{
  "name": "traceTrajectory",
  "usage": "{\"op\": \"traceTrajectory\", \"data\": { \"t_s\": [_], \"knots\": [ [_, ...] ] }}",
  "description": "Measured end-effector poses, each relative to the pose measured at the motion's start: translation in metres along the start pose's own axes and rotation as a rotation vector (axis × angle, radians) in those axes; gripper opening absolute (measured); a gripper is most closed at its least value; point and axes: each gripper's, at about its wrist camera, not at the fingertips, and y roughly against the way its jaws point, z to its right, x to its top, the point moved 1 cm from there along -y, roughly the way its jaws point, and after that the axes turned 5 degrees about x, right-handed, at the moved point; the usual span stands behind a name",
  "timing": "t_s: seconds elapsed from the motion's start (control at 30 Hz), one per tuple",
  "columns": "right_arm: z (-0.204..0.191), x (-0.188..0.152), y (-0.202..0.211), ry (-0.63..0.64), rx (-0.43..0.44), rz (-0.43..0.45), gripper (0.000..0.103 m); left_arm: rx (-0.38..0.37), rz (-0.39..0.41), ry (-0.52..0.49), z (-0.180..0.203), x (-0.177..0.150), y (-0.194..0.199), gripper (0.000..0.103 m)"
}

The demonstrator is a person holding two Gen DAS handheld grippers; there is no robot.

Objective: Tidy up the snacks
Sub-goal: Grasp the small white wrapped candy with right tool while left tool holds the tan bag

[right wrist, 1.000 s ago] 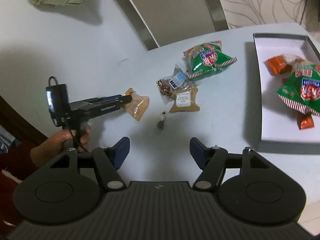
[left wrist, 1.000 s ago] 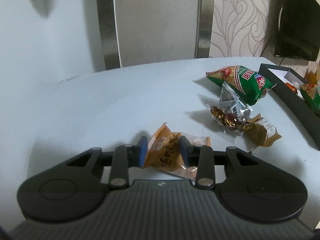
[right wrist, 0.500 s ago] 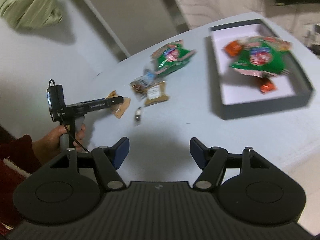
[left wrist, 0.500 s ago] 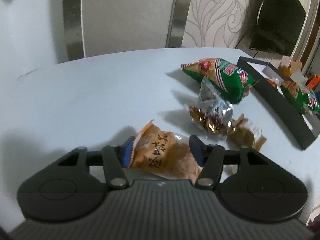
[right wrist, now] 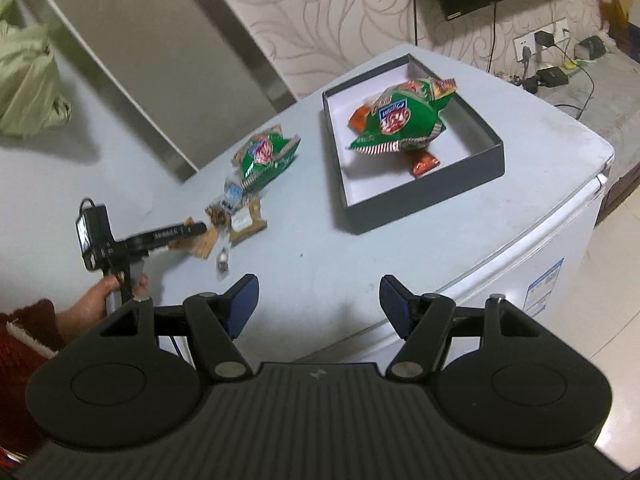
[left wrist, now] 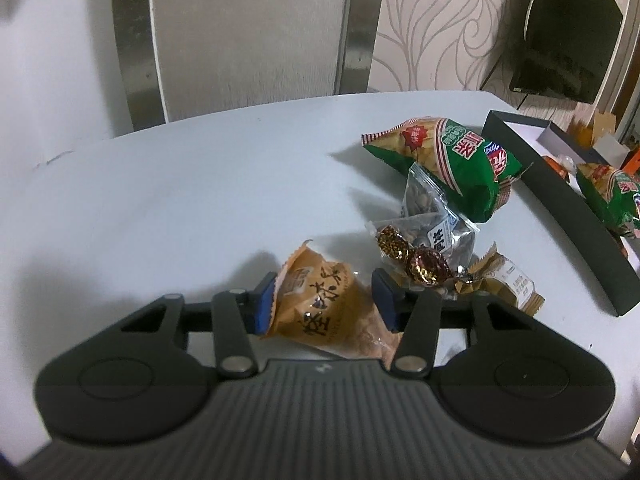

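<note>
A: Left wrist view first. What is the left gripper (left wrist: 324, 300) doing?

B: Its blue pads press both sides of an orange snack packet (left wrist: 326, 312) with dark Chinese characters, so it is clenched on that packet. Just past it lie two gold-foil candies (left wrist: 414, 254) on a clear nut pouch (left wrist: 436, 216), a brown packet (left wrist: 506, 282) beside them, and a green chip bag (left wrist: 452, 160) farther back. All rest on the white tabletop (left wrist: 180, 200).

A: And the box?

B: A dark box (left wrist: 560, 216) sits at the right edge, with another green bag inside.

A: Now the right wrist view.

B: The right gripper (right wrist: 316, 304) hangs above the near edge with its fingers spread wide, gripping nothing. The box (right wrist: 424, 200) lies toward the far right corner, containing a green chip bag (right wrist: 396, 120) and orange packets (right wrist: 424, 162). At the left, the person's hand (right wrist: 108, 296) holds the other gripper, with the orange packet (right wrist: 200, 242) at its tip, next to the loose pile.
</note>
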Motion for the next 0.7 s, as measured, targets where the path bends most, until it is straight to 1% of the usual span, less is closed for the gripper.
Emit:
{"op": "traceTrajectory", "data": {
  "t_s": [0.13, 0.33, 0.53, 0.7],
  "knots": [
    [-0.002, 0.003, 0.002, 0.004, 0.032, 0.031, 0.072, 0.008, -0.003, -0.017, 0.002, 0.000, 0.001, 0.053],
    [-0.013, 0.009, -0.011, 0.019, 0.079, 0.025, 0.072, 0.013, 0.001, -0.002, 0.003, 0.000, 0.001, 0.053],
    [-0.026, 0.013, -0.028, 0.053, 0.099, -0.016, 0.072, 0.010, 0.026, 0.044, -0.001, -0.007, 0.003, 0.053],
    [-0.037, 0.017, -0.044, 0.096, 0.115, -0.064, 0.072, 0.041, 0.057, 0.056, 0.003, -0.014, 0.007, 0.051]
  ]
}}
